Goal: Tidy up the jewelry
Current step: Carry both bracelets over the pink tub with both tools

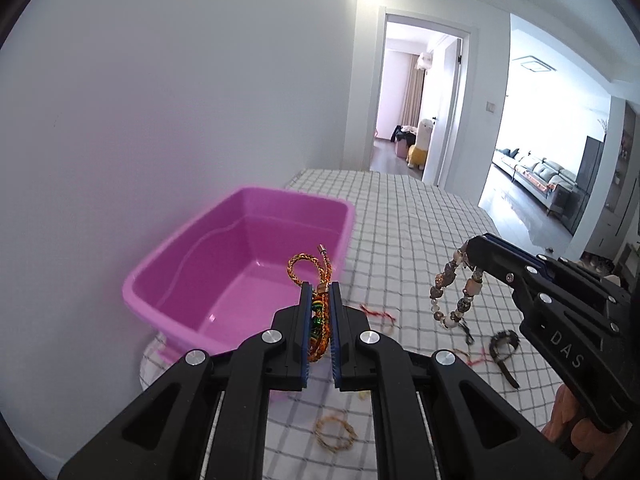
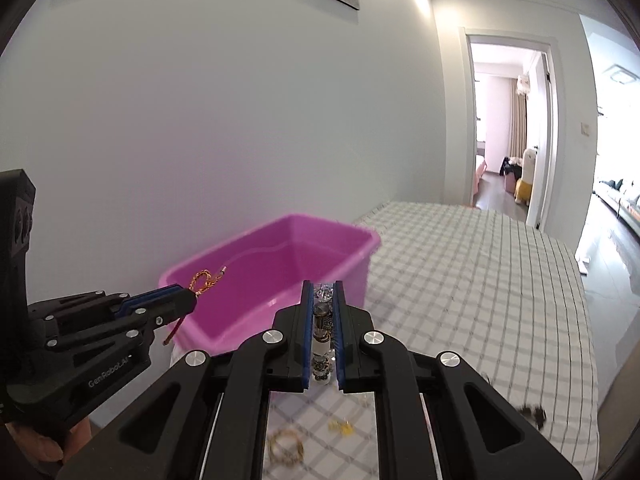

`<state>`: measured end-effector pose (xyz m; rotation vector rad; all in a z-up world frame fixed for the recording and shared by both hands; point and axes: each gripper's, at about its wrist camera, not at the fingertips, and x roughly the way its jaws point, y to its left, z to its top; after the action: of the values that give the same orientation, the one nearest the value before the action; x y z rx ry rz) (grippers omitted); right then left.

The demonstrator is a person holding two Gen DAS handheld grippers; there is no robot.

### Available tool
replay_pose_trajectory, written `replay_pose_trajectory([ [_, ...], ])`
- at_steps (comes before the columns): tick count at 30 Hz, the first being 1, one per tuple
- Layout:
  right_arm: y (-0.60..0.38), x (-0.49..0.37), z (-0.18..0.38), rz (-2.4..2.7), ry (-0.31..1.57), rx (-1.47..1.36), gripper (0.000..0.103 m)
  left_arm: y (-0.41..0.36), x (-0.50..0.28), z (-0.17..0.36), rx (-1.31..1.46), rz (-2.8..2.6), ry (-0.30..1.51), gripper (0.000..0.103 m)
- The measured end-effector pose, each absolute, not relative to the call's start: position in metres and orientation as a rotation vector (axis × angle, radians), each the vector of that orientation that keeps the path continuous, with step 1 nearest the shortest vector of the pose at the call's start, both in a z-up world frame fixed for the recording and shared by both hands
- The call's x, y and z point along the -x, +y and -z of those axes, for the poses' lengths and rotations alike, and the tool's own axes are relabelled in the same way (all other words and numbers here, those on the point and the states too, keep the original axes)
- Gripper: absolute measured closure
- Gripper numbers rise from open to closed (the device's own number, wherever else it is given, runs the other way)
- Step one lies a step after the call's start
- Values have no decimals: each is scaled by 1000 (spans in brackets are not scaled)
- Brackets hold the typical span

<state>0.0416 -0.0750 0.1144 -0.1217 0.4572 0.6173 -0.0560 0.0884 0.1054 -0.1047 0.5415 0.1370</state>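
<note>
At the left stands the pink bin (image 1: 240, 264), against the wall on the checked tablecloth of the table (image 1: 420, 220). As far as both views show, its inside is bare, so nothing seems to have been stowed yet.

Just right of the bin's near corner, the left claw (image 1: 320, 320) is pressed together on a gold braided cord bracelet (image 1: 308, 270) with green and orange beads; its loop and clasp stick up above the fingertips, in front of the bin's opening. In the right wrist view that loop hangs over the bin's left rim.

Further right, the right claw (image 1: 474, 250) pinches a beaded bracelet (image 1: 452, 292) of brown and clear stones, which dangles free above the cloth, well apart from the bin.

So I judge two pieces are picked up and on the way, neither yet dropped in. Left lying on the cloth are a red string piece (image 1: 378, 316), a gold ring-shaped bracelet (image 1: 335, 434), a small yellowish bit (image 2: 340, 426) and a dark strap-like piece (image 1: 505, 346) at the right. Most of the sorting is still to do.
</note>
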Motion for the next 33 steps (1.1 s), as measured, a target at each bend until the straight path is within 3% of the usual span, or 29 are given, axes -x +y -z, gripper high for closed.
replay_pose_trajectory([
  [17, 54, -131, -106, -688, 549, 148, 94, 206, -33, -91, 141, -238, 618, 95],
  [33, 97, -197, -43, -719, 901, 161, 94, 245, -82, -38, 267, -272, 905, 95],
])
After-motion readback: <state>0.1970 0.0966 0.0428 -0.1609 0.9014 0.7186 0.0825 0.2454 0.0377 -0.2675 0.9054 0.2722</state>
